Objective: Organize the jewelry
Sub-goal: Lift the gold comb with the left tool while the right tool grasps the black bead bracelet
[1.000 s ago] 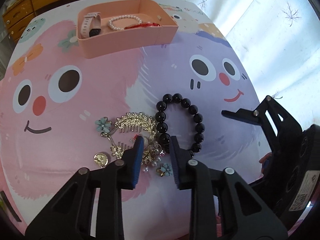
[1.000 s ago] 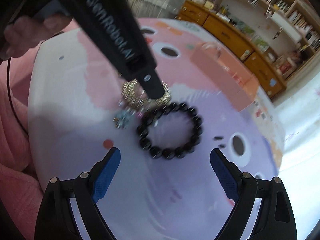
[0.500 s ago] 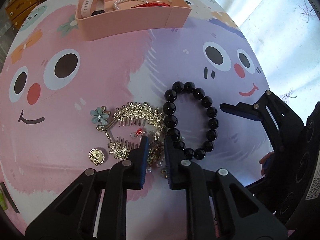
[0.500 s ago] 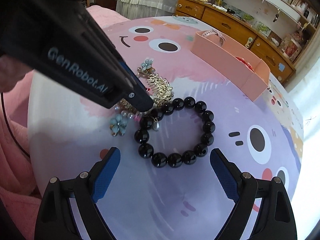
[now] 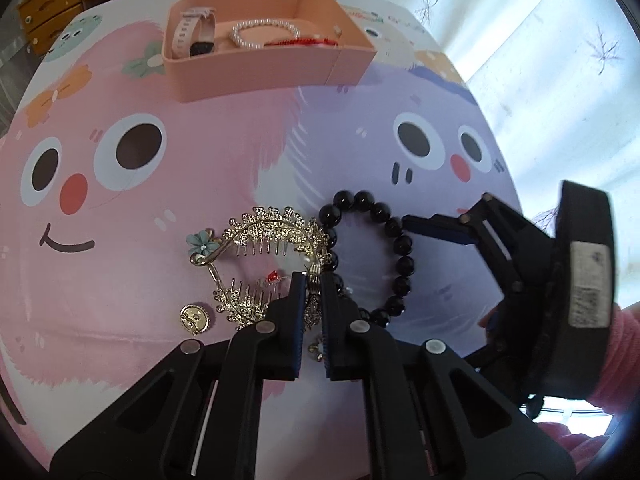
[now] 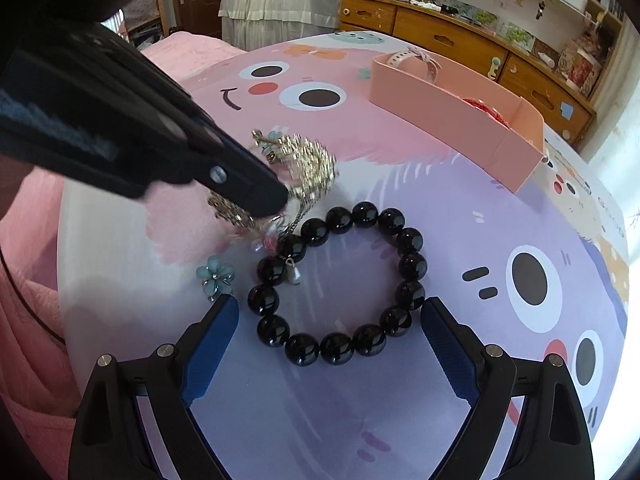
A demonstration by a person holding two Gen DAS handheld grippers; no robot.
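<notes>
Our left gripper (image 5: 311,286) has its two blue-padded fingers drawn close together, pinching the gold metal chain of the hair-comb ornament (image 5: 264,240), a filigree piece with fine teeth, a pale blue flower and a small red bead, lying on the tablecloth (image 5: 200,200). Our right gripper (image 6: 328,320) stands wide apart, its ribbed blue pads on either side of the near arc of the black bead bracelet (image 6: 340,280), a ring of glossy round beads lying flat; whether the pads touch the beads we cannot tell. A pearl drop (image 6: 294,276) lies across the bracelet's left side, with a loose blue flower charm (image 6: 216,276) just beside it. A round gold clasp piece (image 5: 194,318) sits near the comb. The cloth is smooth, printed with pink and purple cartoon faces. At its far side a peach cardboard tray (image 5: 256,68) holds a pink-strapped watch (image 5: 196,36), a pearl bracelet (image 5: 264,34) and a red cord bracelet (image 5: 304,42).
</notes>
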